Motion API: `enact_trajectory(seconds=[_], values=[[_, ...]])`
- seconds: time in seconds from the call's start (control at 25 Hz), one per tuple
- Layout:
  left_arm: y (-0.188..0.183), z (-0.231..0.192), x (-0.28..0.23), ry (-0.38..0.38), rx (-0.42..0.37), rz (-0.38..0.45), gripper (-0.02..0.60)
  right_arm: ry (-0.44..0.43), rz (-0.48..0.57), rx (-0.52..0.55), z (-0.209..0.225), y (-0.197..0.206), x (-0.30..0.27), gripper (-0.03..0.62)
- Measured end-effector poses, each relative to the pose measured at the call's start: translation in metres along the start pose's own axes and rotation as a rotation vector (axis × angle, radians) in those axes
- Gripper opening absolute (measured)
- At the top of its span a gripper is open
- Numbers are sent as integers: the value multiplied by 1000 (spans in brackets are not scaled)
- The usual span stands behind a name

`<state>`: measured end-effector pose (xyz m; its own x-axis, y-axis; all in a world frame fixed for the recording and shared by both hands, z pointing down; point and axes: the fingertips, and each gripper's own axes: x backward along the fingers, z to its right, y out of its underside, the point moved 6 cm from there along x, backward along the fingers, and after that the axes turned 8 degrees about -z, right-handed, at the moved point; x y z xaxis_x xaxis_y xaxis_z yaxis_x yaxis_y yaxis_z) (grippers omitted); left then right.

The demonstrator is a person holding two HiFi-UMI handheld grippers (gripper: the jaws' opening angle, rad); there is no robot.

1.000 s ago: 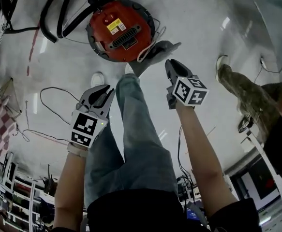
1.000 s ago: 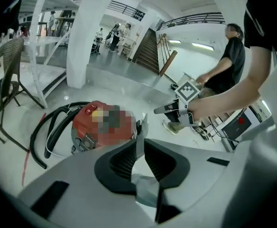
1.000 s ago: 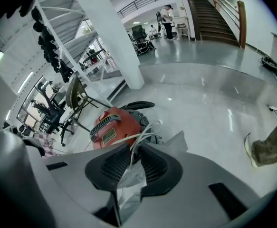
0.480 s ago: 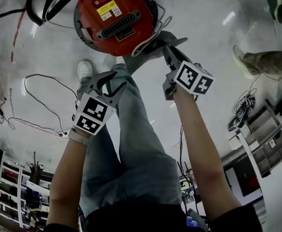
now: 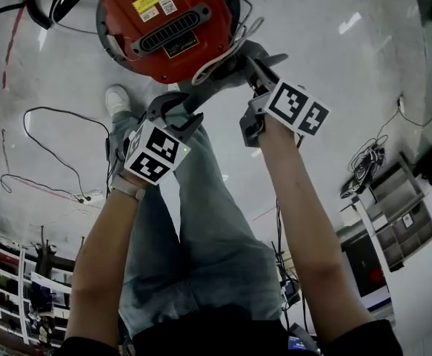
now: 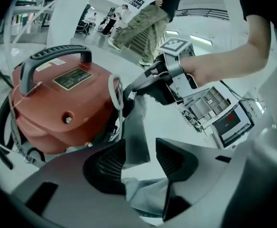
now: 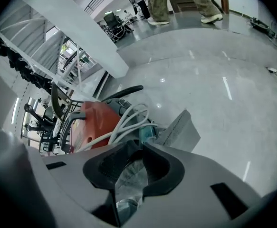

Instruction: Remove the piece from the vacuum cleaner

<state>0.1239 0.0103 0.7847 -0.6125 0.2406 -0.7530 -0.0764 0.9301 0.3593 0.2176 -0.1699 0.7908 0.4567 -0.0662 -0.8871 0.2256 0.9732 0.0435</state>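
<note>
Grey floor (image 5: pixel 334 87); piece (image 6: pixel 137 127) between left tool (image 6: pixel 139 145) jaws

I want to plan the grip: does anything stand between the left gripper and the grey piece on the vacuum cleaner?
Nothing visible does. The left gripper has just been opening its jaws, and the grey piece already shows its free end between them. The white cord loops beside the piece's other end, not in the way.

Vacuum cleaner (image 5: pixel 167 28) body glossy red plastic; floor (image 5: pixel 334 87) polished, reflective; piece (image 6: pixel 137 127) matt grey.
</note>
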Motion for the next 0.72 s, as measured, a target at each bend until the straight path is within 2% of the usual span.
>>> enact_trajectory(seconds=[0.2,0.32,0.36,0.48,0.72], values=[[-3,-7,-19,-23,-25,-33,200,1,-11,-37,5,-1,-3,106],[-4,-6,-22,-29,-45,-41,120,-10,-4,-71,6,-1,-1,104],[-4,-6,-22,-32,-55,-40,112,-10,-1,-77,6,0,0,101],[-2,-7,-21,-36,-79,-39,94,0,-2,-77,5,0,-1,94],[2,5,-26,-11,-78,-41,75,20,-5,-104,17,10,2,61]])
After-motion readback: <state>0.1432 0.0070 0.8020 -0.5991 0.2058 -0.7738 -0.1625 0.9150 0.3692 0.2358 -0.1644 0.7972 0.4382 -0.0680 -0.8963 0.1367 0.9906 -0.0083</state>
